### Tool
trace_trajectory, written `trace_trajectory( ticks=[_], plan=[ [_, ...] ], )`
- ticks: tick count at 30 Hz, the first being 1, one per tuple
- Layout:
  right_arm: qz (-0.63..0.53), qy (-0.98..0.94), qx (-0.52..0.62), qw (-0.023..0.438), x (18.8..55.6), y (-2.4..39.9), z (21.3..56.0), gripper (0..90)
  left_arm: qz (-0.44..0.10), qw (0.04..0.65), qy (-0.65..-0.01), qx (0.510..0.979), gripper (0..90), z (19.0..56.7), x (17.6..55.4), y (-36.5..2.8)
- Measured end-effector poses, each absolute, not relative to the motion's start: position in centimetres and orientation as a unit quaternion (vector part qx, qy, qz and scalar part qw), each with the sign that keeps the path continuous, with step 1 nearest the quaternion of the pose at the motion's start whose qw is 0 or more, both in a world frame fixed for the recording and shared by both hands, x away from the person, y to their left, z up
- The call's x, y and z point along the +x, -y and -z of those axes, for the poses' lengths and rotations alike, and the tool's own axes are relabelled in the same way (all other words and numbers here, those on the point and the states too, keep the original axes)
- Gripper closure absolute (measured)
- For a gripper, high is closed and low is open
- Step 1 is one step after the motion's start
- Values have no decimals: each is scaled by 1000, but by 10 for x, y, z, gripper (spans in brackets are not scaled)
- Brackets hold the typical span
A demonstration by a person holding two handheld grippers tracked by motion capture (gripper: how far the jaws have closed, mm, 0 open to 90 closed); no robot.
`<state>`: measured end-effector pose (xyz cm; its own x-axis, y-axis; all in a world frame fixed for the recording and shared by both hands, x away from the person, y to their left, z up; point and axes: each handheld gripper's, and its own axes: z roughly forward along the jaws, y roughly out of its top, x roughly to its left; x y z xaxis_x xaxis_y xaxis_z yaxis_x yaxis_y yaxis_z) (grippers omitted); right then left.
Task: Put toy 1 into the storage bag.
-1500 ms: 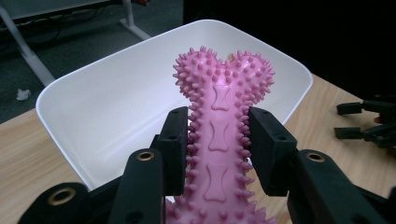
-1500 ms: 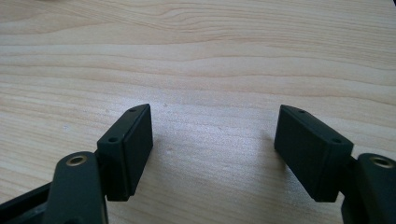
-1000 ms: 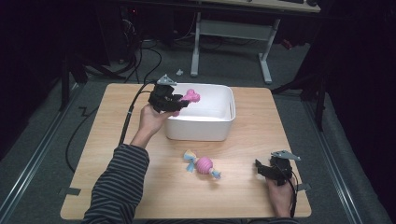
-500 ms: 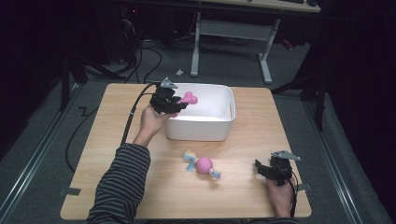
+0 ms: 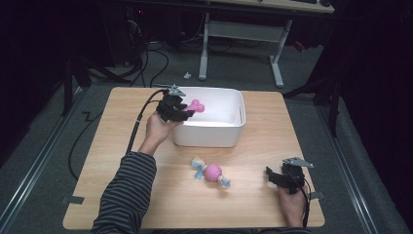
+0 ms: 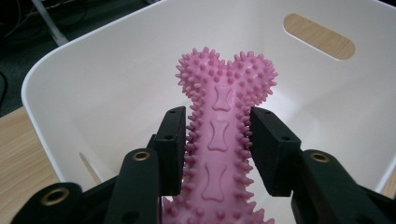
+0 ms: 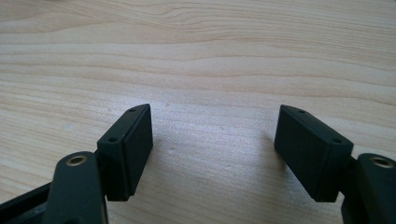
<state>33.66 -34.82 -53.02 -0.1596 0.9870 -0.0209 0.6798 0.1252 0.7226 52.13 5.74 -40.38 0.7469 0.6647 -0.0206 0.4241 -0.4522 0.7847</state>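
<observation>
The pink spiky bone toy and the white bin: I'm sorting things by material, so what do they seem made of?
The pink spiky bone toy looks like soft moulded rubber or silicone: matte, with moulded nubs and embossed bone shapes. The white bin seems to be rigid plastic: smooth, faintly glossy walls, a rounded rim and a cut-out handle slot.

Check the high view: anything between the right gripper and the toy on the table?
Nothing: bare table separates the right gripper from the rope toy, seen in the high view.
</observation>
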Motion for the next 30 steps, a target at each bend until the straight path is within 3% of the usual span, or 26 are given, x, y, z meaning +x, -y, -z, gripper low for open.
trace_trajectory(
  ticks=[23,30],
  plan=[
    [-293,-702,595,261,336,348,530,281,-153,423,-323,833,545,399,516,-61],
    [-293,-703,593,261,336,348,530,280,-140,436,-327,827,397,395,513,-62]
  ],
)
